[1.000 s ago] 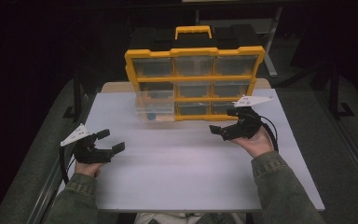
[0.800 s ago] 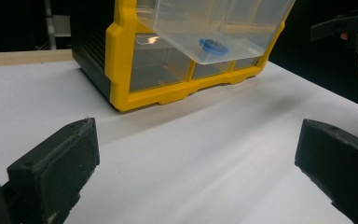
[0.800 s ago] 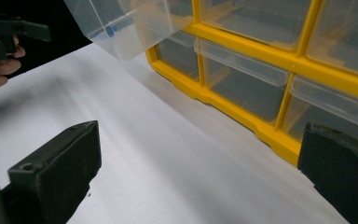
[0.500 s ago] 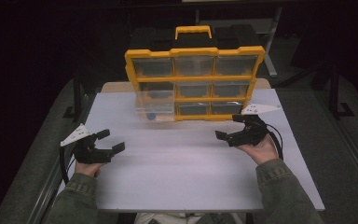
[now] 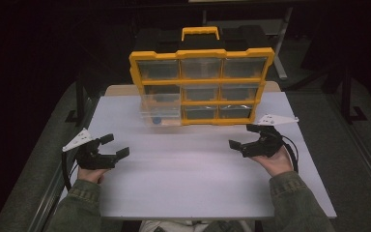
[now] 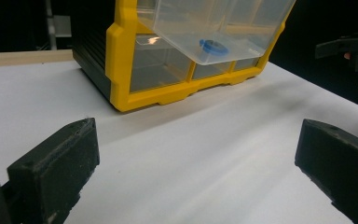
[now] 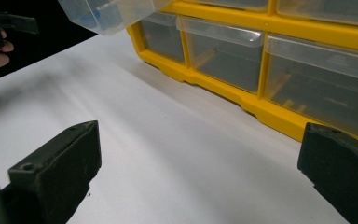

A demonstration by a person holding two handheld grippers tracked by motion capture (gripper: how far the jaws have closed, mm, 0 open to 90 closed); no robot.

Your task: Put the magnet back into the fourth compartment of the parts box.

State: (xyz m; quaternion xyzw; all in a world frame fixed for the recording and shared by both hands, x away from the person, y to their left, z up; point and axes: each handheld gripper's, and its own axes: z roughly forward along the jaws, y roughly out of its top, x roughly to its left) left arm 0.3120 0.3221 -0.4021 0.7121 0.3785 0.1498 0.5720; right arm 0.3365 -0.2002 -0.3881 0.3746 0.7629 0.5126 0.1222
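A yellow organizer case (image 5: pixel 200 79) stands upright at the back of the white table (image 5: pixel 188 179), with a yellow handle on top and several clear drawers. Its middle-left clear drawer (image 5: pixel 161 109) is pulled out and tilts down, and a small blue part (image 6: pixel 212 46) lies inside it. My left gripper (image 5: pixel 110 146) rests open near the table's left edge, with nothing between its jaws. My right gripper (image 5: pixel 244 137) stands open in front of the case's lower right corner, also holding nothing. The right gripper view shows the yellow case (image 7: pixel 270 25) close ahead and the pulled-out drawer (image 7: pixel 107 14) at upper left.
Dark floor and metal frame legs surround the table. A wooden board edge (image 5: pixel 121 90) shows behind the table at the case's left. Bare white tabletop lies between the two grippers and toward the front edge.
My right gripper has drawn back from the case toward the front and a little to the right. The left gripper has stayed where it was.
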